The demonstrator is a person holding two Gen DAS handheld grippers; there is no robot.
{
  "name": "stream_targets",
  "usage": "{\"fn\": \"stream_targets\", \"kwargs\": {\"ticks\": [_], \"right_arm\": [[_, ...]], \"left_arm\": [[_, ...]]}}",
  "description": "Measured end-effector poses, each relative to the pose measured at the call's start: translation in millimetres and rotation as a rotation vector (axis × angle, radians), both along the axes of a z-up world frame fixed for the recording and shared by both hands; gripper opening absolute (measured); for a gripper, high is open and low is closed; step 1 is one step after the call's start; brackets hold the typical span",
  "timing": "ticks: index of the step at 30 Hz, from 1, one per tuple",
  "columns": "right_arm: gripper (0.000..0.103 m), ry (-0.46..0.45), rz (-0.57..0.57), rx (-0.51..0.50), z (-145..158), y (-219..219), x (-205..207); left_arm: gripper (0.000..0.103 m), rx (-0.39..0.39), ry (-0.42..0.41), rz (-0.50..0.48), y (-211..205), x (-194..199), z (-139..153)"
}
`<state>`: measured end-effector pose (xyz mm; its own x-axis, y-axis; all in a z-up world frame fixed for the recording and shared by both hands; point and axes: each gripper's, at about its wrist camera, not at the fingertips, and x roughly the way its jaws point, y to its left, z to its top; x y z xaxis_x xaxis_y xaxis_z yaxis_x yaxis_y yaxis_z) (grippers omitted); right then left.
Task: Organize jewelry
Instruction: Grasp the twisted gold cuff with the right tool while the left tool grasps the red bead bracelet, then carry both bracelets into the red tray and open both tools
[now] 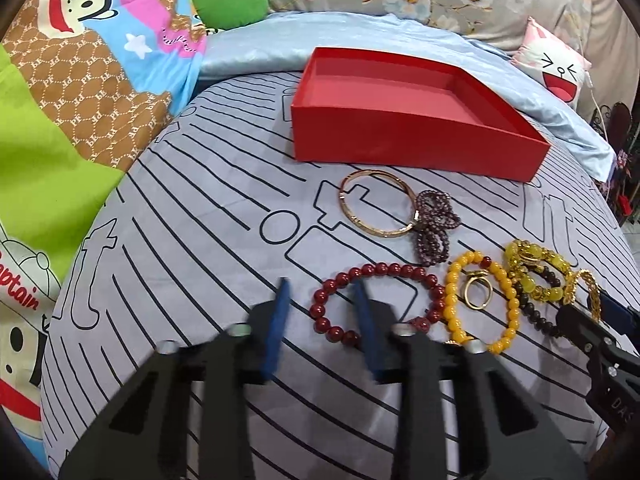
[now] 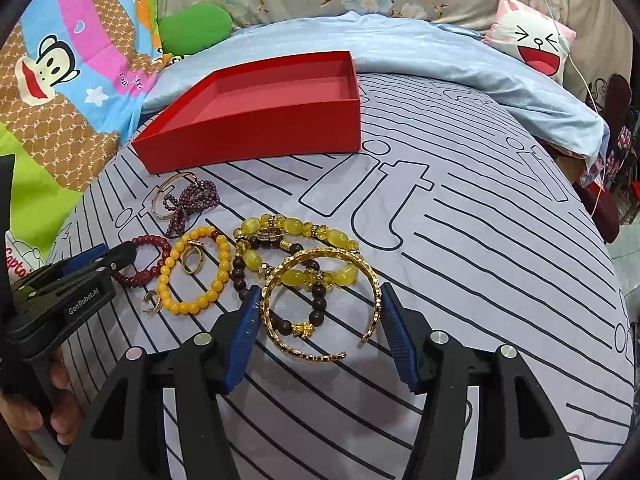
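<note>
Close to the near edge of the bed (image 1: 180, 200), two hand-held grippers work over a spread of jewelry on a grey sheet printed with black lines. The left hand-held gripper (image 1: 321, 282) points down at a red bead bracelet (image 1: 380, 270). Its blue fingers (image 1: 280, 320) stand fairly narrow, with the left arc of the bracelet between them. The view is blurred there, and the pads do not visibly press on the beads. A person's hand (image 2: 60, 380) grips its handle at the left edge of the right wrist view.

The right hand-held gripper (image 2: 320, 289) stands half wide astride an open gold bangle (image 2: 304, 350), which lies flat on the sheet. One pad touches or nearly touches each side of it, and I cannot tell whether they squeeze it. Inside and under that bangle lie a bracelet of dark brown beads (image 2: 313, 314) and another of large yellow stones (image 2: 296, 226).

Between the two grippers, a yellow bead bracelet (image 1: 452, 300) encircles a gold ring (image 1: 478, 292). Farther up the bed, a thin gold bangle (image 1: 360, 216) touches a tangle of purple beads (image 1: 434, 224). An open red box (image 1: 400, 140) sits just beyond them, toward the far edge, against a folded pale blue cloth (image 1: 260, 44).
</note>
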<state>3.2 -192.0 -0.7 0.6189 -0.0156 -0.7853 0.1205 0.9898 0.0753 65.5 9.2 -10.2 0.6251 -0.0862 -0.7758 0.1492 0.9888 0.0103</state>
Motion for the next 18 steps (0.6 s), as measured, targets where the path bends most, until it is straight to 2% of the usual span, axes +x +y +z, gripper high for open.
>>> {"fn": "stream_targets", "kwargs": {"ticks": [1, 2, 10, 18], "right_arm": [[0.056, 0.0, 0.002, 0.0, 0, 0, 0], [0.056, 0.001, 0.004, 0.0, 1, 1, -1], [0.056, -0.011, 0.002, 0.006, 17, 0, -11], [0.056, -0.037, 0.008, 0.021, 50, -7, -2]], "left_arm": [[0.01, -0.004, 0.005, -0.005, 0, 0, 0], [0.008, -0.012, 0.011, -0.01, 0, -1, 0], [0.007, -0.059, 0.029, -0.022, 0, -13, 13], [0.008, -0.108, 0.0, -0.073, -8, -17, 65]]}}
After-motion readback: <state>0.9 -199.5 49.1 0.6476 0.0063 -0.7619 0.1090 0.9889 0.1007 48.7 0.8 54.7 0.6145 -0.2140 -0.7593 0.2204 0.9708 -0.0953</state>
